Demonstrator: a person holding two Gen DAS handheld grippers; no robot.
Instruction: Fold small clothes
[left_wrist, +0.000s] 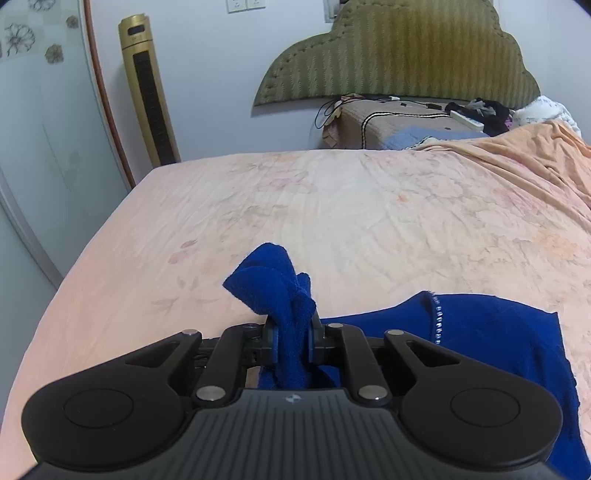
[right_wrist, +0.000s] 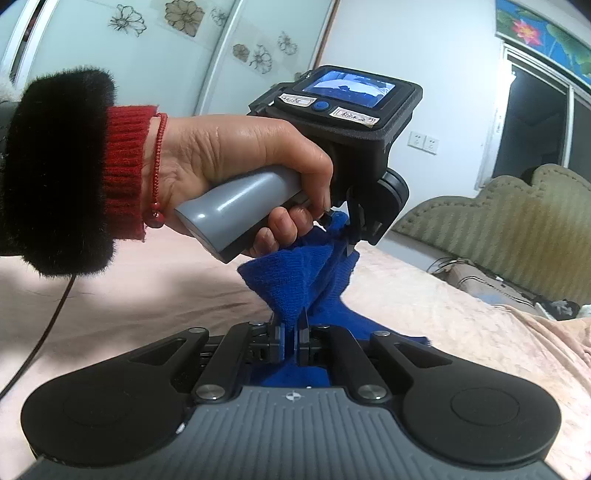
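1. Peach floral sheet covers the bed (left_wrist: 332, 206), which fills most of the left wrist view; a padded olive-green headboard (left_wrist: 399, 55) stands against the far wall, with a gold tower fan (left_wrist: 147, 88) to its left and a frosted wardrobe door with flower decals (left_wrist: 33, 110) at the left edge.
2. At the head of the bed lie a brown pillow (left_wrist: 384, 122) and a dark heap of clothes (left_wrist: 480, 110); a peach blanket (left_wrist: 524, 147) is bunched along the right side.
3. A blue knit garment (left_wrist: 491, 332) lies partly spread on the sheet near the foot of the bed, with a line of small silver studs (left_wrist: 438, 321) along one seam.
4. The left gripper (left_wrist: 293, 339) has its fingers narrow, pinching a bunched fold of the blue garment that stands up above the fingertips.
5. In the right wrist view, the right gripper (right_wrist: 293, 338) likewise has its fingers nearly together on a corner of the same blue cloth (right_wrist: 295, 280).
6. The cloth is lifted off the sheet and runs between the two grippers.
7. The person's left hand (right_wrist: 236, 155) wraps the grey handle of the left gripper; a red bead bracelet (right_wrist: 157, 166), a red knit cuff and a black furry sleeve (right_wrist: 55, 173) show at the wrist.
8. A small screen (right_wrist: 347, 88) on that gripper is lit.
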